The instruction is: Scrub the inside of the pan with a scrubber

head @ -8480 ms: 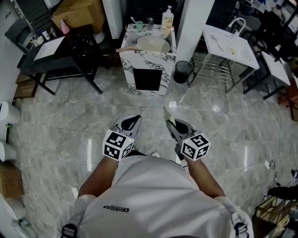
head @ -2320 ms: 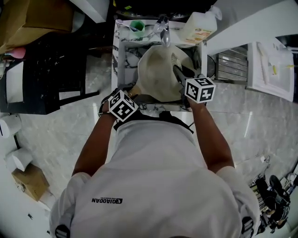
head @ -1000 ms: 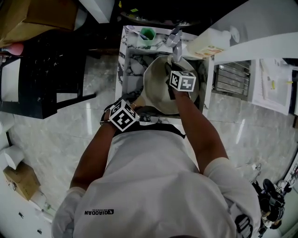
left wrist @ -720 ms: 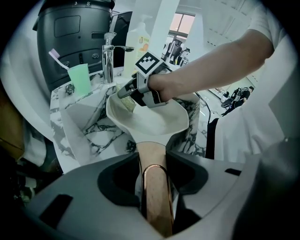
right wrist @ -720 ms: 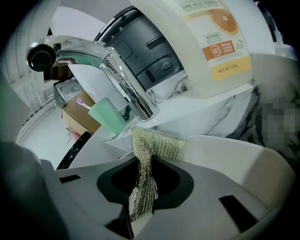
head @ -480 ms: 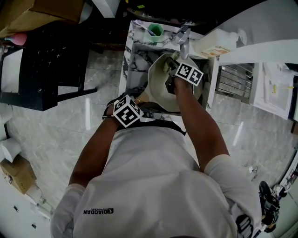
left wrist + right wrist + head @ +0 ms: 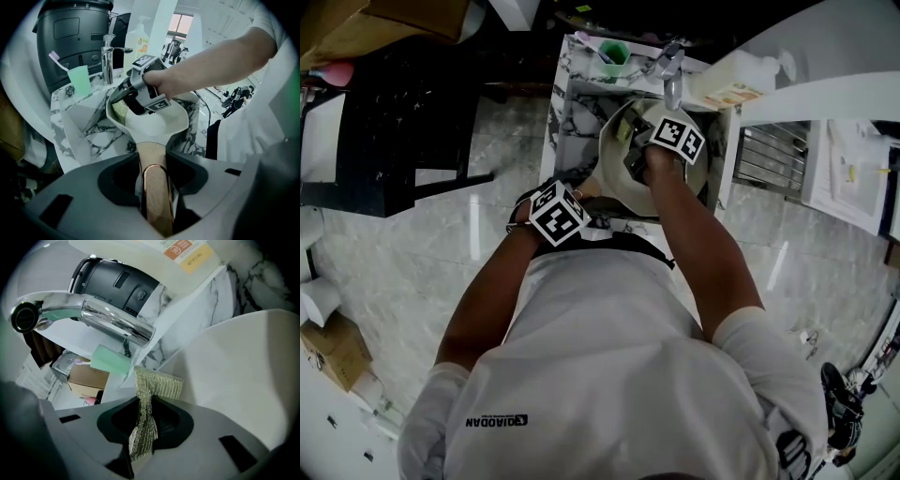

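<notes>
A cream pan (image 7: 617,178) lies tilted in the marble sink (image 7: 565,112). Its wooden handle (image 7: 156,187) with a copper end runs back between the jaws of my left gripper (image 7: 152,161), which is shut on it at the sink's near edge (image 7: 579,202). My right gripper (image 7: 636,157) reaches inside the pan, shut on a flat metallic mesh scrubber (image 7: 149,399). The scrubber's free end presses against the pan's inner wall (image 7: 234,376) on the far left side. From the left gripper view, the scrubber (image 7: 120,112) shows under the right gripper (image 7: 125,99).
A chrome faucet (image 7: 93,315) overhangs the pan. A green cup (image 7: 78,79) with a toothbrush stands on the sink's back ledge, a soap bottle (image 7: 733,86) at the back right. A black table (image 7: 403,112) is on the left and a metal rack (image 7: 769,159) on the right.
The person walked to the sink; the left gripper took the pan handle. The right gripper moved the scrubber into the pan and lately shifted it slightly across the inner wall.
</notes>
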{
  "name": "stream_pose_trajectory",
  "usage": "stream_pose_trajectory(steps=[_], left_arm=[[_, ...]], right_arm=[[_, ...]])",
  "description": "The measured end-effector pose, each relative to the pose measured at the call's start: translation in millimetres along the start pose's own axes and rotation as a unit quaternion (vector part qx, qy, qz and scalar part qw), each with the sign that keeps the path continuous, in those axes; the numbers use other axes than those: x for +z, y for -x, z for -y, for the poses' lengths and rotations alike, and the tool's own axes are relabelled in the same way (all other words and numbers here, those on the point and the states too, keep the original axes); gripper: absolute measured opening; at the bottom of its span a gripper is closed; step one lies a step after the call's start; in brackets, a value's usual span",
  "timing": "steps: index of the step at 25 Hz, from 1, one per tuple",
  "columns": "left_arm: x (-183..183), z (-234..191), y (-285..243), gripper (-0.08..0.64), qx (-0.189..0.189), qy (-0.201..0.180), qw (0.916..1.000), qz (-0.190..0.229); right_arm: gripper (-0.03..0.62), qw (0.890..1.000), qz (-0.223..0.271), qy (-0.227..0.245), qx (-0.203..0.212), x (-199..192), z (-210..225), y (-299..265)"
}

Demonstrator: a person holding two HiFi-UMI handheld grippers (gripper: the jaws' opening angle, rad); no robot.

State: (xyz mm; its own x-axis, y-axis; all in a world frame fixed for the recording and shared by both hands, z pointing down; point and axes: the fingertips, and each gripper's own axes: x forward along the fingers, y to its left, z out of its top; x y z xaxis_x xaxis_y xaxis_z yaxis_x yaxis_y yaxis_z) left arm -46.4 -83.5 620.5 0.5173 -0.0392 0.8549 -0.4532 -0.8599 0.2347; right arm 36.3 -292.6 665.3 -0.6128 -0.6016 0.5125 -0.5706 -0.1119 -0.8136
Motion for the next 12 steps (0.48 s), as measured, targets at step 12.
stream_pose_trajectory(steps=[12], left_arm=[[0, 1, 1, 0.184, -0.004, 0.002, 1.0, -0.001]], right_arm=[[0.091, 0.998, -0.045, -0.019, 0.034, -32, -30, 7]])
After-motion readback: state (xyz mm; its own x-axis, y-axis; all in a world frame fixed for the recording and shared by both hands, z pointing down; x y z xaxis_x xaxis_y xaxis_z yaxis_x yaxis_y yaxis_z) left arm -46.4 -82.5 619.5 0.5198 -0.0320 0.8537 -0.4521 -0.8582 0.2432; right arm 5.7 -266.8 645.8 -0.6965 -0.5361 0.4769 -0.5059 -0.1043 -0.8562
